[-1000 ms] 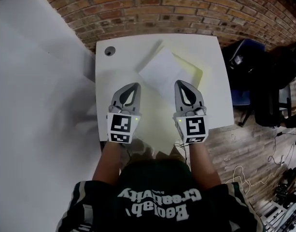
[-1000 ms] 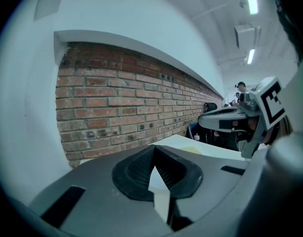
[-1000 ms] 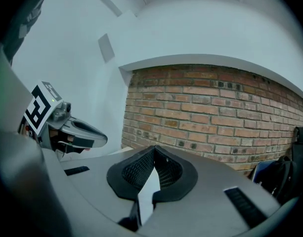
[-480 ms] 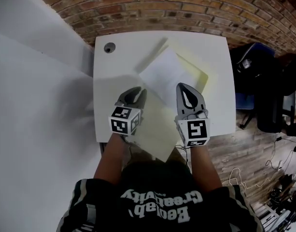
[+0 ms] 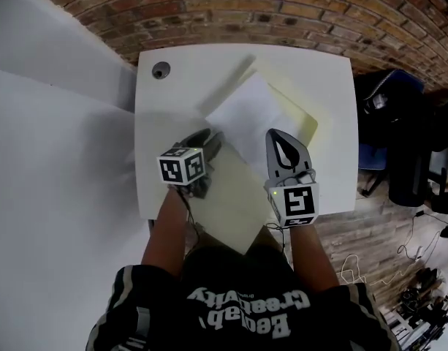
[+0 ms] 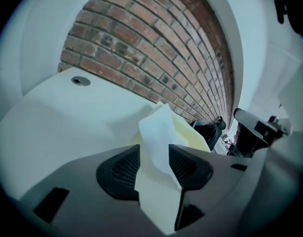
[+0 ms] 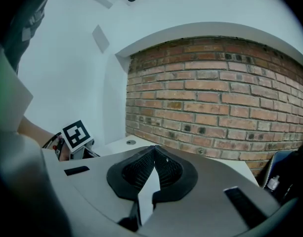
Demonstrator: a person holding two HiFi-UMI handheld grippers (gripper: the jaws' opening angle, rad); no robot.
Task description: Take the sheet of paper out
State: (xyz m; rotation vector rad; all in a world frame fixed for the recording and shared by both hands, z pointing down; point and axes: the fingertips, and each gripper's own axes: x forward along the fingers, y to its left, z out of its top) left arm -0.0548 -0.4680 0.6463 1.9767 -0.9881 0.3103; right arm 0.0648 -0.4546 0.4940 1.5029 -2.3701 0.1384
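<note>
A white sheet of paper [image 5: 245, 112] sticks out of a pale yellow folder [image 5: 234, 196] that lies slantwise on the white table [image 5: 180, 79]. My left gripper [image 5: 209, 141] is rolled on its side, low at the folder's left edge. Its jaws are opening. In the left gripper view the sheet [image 6: 158, 132] and the folder [image 6: 188, 135] run between the left gripper's [image 6: 155, 167] spread pads, and the pads do not press on them. My right gripper [image 5: 282, 139] hovers over the folder's right side. Its tips [image 7: 152, 154] meet, with nothing held.
A round cable hole [image 5: 160, 69] sits in the table's far left corner. A brick wall [image 5: 282, 6] runs behind the table. White panels [image 5: 55, 159] stand to the left. A dark chair and bags [image 5: 399, 123] crowd the floor on the right.
My left gripper has sunk toward the table, rolled onto its side and gone from shut to open around the folder's edge. My right gripper has dropped a little and stayed shut.
</note>
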